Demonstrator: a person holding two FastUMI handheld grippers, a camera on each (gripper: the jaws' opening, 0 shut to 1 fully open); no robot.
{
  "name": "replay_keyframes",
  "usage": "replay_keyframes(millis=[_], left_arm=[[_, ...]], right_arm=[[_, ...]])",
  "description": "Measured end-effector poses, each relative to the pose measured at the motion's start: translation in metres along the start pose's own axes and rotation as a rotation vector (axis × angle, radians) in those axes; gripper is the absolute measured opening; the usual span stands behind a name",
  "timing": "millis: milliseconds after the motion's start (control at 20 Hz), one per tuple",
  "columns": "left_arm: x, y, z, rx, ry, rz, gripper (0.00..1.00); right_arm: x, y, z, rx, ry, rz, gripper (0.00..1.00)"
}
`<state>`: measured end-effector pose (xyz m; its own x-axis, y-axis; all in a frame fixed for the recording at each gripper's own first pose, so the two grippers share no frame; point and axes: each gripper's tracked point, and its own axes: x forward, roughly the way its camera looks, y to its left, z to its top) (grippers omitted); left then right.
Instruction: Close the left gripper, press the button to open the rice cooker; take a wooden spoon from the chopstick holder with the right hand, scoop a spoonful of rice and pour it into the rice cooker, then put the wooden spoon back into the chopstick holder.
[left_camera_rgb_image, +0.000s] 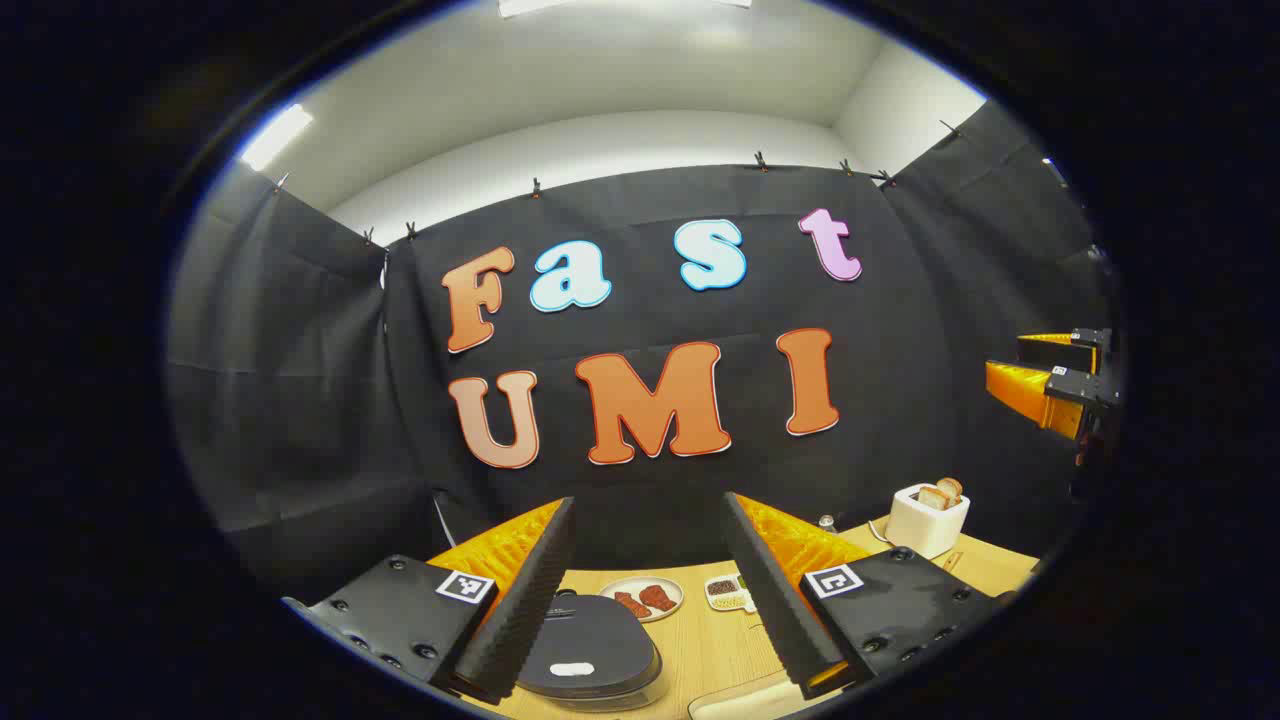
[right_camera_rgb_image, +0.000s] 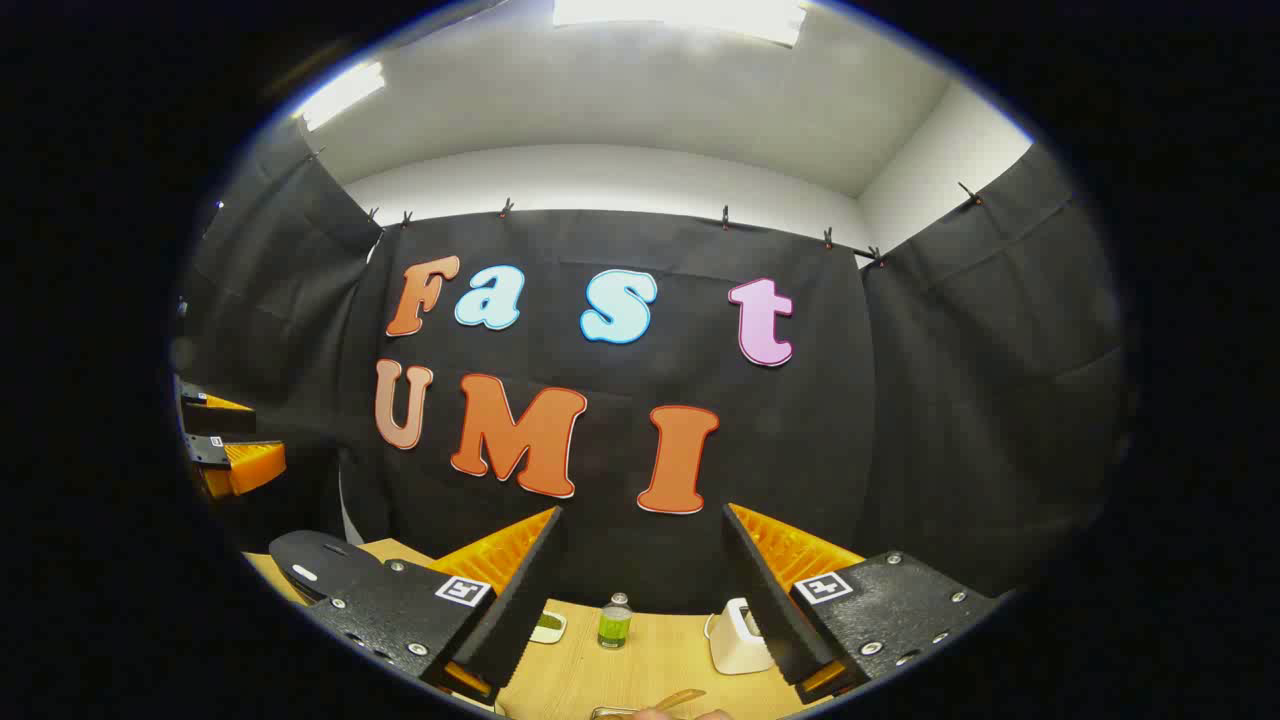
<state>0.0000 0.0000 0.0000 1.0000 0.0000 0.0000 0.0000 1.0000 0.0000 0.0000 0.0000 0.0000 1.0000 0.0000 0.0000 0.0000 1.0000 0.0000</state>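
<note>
Rice cooker (left_camera_rgb_image: 590, 650): one, dark, rounded, lid down, sitting on the wooden counter (left_camera_rgb_image: 715, 645) low between the fingers of the left hand-held gripper (left_camera_rgb_image: 650, 585), nearer its left finger. A pale oblong button marks the lid's near edge. That hand-held gripper is spread wide and holds nothing. Beyond the cooker lie one round plate (left_camera_rgb_image: 642, 598) with reddish pieces and one small divided dish (left_camera_rgb_image: 728, 592). To the right stands one white toaster (left_camera_rgb_image: 928, 520) with bread in it.

The right hand-held gripper (right_camera_rgb_image: 640, 600) is likewise spread and empty. Between its fingers stands one small green bottle (right_camera_rgb_image: 614, 622); the toaster (right_camera_rgb_image: 738, 637) is beside its right finger. A wooden handle (right_camera_rgb_image: 680, 699) lies slanted at the bottom edge; what it belongs to I cannot tell.
</note>
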Motion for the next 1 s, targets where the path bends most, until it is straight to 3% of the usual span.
replay_keyframes(millis=[100, 300, 350, 450, 500, 750, 900, 1000], left_arm=[[-0.002, 0.003, 0.003, -0.006, -0.006, 0.014, 0.91], [-0.009, 0.008, 0.011, -0.009, -0.033, 0.045, 1.0], [-0.009, 0.008, 0.011, -0.009, -0.036, 0.049, 0.91], [-0.012, 0.007, 0.011, -0.014, -0.035, 0.053, 0.95], [-0.013, 0.007, 0.011, -0.015, -0.033, 0.057, 0.9], [-0.016, 0.009, 0.01, -0.029, -0.026, 0.077, 1.0], [-0.018, 0.005, 0.008, -0.035, -0.016, 0.077, 0.91], [-0.02, 0.002, 0.01, -0.032, -0.021, 0.078, 0.97]], right_arm=[[-0.001, 0.0, -0.001, -0.002, 0.008, 0.01, 0.94], [0.0, -0.001, -0.005, -0.013, 0.021, 0.012, 0.96], [0.0, -0.002, -0.006, -0.014, 0.023, 0.012, 0.96], [0.0, 0.001, -0.007, -0.005, 0.026, 0.025, 0.96], [0.0, 0.002, -0.007, 0.0, 0.028, 0.031, 0.96], [-0.002, 0.001, -0.009, 0.007, 0.032, 0.044, 0.95], [-0.004, -0.005, -0.01, 0.005, 0.029, 0.039, 0.97], [-0.005, -0.011, -0.013, 0.004, 0.034, 0.034, 0.95]])
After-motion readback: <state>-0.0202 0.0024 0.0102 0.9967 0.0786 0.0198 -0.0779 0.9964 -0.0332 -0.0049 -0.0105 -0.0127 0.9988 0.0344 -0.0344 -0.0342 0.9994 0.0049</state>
